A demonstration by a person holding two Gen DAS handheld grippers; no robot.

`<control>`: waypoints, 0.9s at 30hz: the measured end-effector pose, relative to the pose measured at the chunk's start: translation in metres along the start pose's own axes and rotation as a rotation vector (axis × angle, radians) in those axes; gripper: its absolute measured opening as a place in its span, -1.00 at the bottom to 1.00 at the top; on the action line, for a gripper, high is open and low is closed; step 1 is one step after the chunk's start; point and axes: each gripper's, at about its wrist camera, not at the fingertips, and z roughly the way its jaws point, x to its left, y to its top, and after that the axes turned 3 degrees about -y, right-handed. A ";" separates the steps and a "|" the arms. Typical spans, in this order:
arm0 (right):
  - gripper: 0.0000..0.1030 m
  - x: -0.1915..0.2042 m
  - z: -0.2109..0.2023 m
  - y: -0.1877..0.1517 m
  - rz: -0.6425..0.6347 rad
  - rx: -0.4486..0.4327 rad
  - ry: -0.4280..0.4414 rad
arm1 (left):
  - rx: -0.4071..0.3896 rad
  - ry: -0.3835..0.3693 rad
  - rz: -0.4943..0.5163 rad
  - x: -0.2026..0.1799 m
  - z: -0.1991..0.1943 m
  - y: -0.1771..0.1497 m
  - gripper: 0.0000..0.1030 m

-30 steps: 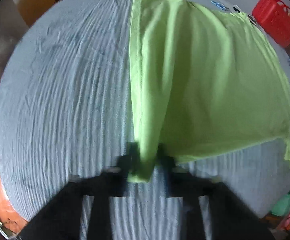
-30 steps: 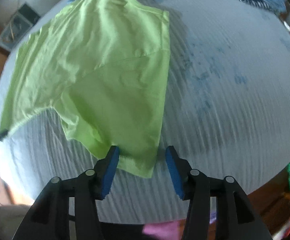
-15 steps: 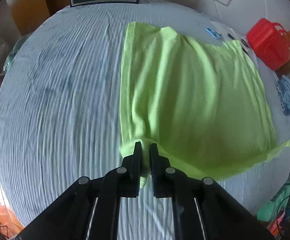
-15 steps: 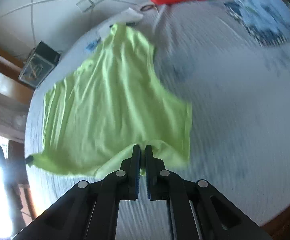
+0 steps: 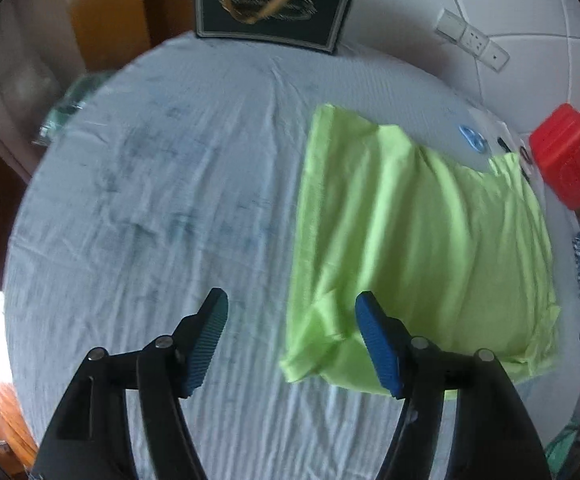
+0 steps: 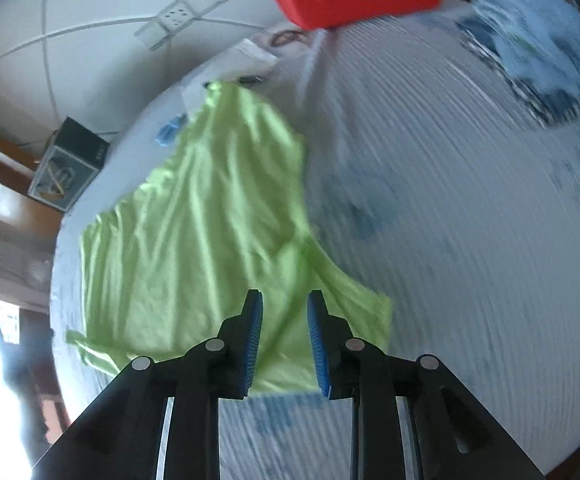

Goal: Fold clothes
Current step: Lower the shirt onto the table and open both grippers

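Left gripper [image 5: 292, 322]: fingers spread wide, holding nothing; the blue pads [image 5: 378, 346] hang above the bed, the right pad over the near left corner of the garment, the left pad over bare sheet.
Right gripper [image 6: 283, 328]: fingers parted to a narrow gap, nothing pinched between them; the pads [image 6: 253, 340] sit over the near edge of the garment. Whether they brush the cloth cannot be told.
Lime-green garment [image 5: 422, 248]: lies spread on the bed toward its far right side, creased, with the near left corner folded up on itself and a small flap sticking out at the near right corner.
Bed sheet [image 5: 161, 200]: pale blue, wrinkled, bare across the whole left half and along the near edge.
Far edge: a dark box [image 5: 271, 2] stands at the head of the bed.
Right edge: a red basket [image 5: 568, 156] and a pile of blue clothes [image 6: 542, 46].
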 end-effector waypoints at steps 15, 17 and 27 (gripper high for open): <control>-0.08 -0.043 0.028 -0.051 0.099 0.024 -0.090 | 0.046 0.071 0.043 -0.020 0.067 -0.051 -0.31; 0.28 -0.037 0.037 -0.048 0.074 0.021 -0.119 | 0.040 0.096 0.054 -0.026 0.062 -0.047 -0.67; -0.87 -0.034 0.017 -0.048 0.020 0.008 -0.203 | 0.116 0.008 -0.003 0.001 0.027 -0.049 -0.80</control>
